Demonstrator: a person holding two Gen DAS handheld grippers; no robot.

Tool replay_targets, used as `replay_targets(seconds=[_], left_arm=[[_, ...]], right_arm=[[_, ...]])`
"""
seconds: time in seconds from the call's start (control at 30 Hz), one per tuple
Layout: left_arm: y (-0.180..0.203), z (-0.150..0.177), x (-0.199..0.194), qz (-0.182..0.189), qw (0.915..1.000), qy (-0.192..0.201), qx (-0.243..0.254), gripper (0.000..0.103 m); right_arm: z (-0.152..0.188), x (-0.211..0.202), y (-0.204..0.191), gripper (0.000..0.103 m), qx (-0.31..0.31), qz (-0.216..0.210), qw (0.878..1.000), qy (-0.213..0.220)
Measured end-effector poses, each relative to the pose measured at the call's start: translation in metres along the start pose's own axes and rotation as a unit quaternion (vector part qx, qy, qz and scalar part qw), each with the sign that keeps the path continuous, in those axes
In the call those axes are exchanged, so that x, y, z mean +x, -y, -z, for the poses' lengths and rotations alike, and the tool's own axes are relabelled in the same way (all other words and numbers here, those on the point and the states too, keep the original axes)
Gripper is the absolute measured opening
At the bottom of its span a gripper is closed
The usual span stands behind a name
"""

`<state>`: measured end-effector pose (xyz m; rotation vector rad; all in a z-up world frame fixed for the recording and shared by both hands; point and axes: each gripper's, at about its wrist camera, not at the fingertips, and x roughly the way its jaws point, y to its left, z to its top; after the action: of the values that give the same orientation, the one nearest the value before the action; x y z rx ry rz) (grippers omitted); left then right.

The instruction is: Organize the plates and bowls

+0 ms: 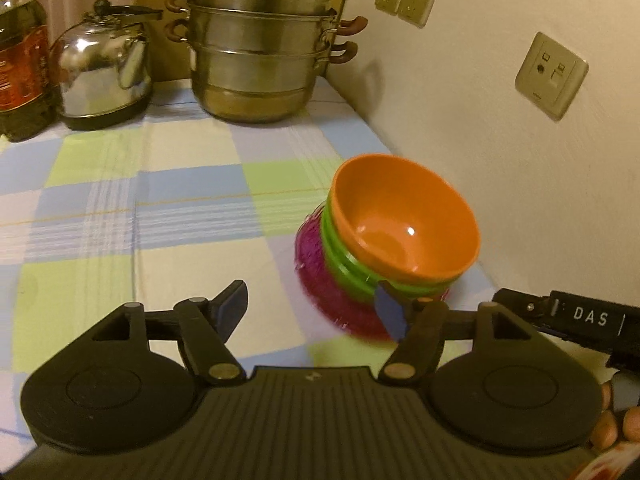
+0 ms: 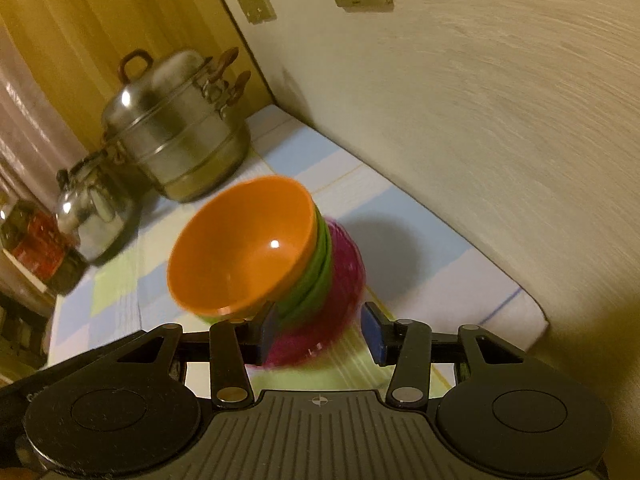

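A stack of bowls stands on the checked tablecloth near the right wall: an orange bowl (image 1: 404, 224) on top, green bowls (image 1: 340, 256) under it, a magenta bowl (image 1: 320, 280) at the bottom. The stack shows in the right wrist view too, with the orange bowl (image 2: 240, 248), green bowls (image 2: 316, 276) and magenta bowl (image 2: 340, 300). My left gripper (image 1: 310, 312) is open, the stack just ahead of its right finger. My right gripper (image 2: 320, 334) is open, its fingers on either side of the magenta bowl's base, not closed on it.
A steel steamer pot (image 1: 260, 48) and a steel kettle (image 1: 104, 68) stand at the table's far end, an oil bottle (image 1: 20, 60) at far left. The wall with sockets (image 1: 550, 76) runs along the right. The right gripper's body (image 1: 580, 320) lies beside my left one.
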<state>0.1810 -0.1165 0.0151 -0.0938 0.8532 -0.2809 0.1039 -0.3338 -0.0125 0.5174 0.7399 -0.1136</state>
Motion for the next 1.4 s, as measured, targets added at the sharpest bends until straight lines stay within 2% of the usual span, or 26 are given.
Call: replay_targets(seconds=[0.23,0.67,1.03,1.4], left_arm=[[-0.002,0.026,-0.022,-0.009,0.9999,0.004,0.006,0.068],[0.005,0.053,-0.054,-0.01,0.9998,-0.008,0.013,0.068],[0.01,0.068,-0.078,-0.022,0.9997,0.008,0.012,0.067],[0.01,0.085,-0.088,-0.025,0.9997,0.006,-0.003,0.067]], right_arm=[[0.024,-0.014,-0.001,0.046,-0.021,0.013,1.0,-0.014],[0.054,-0.054,-0.017,0.046,-0.078,0.019,0.997,0.007],[0.069,-0.07,-0.016,0.046,-0.1,0.011,0.995,0.023],[0.08,-0.081,-0.013,0.046,-0.113,0.01,0.993,0.029]])
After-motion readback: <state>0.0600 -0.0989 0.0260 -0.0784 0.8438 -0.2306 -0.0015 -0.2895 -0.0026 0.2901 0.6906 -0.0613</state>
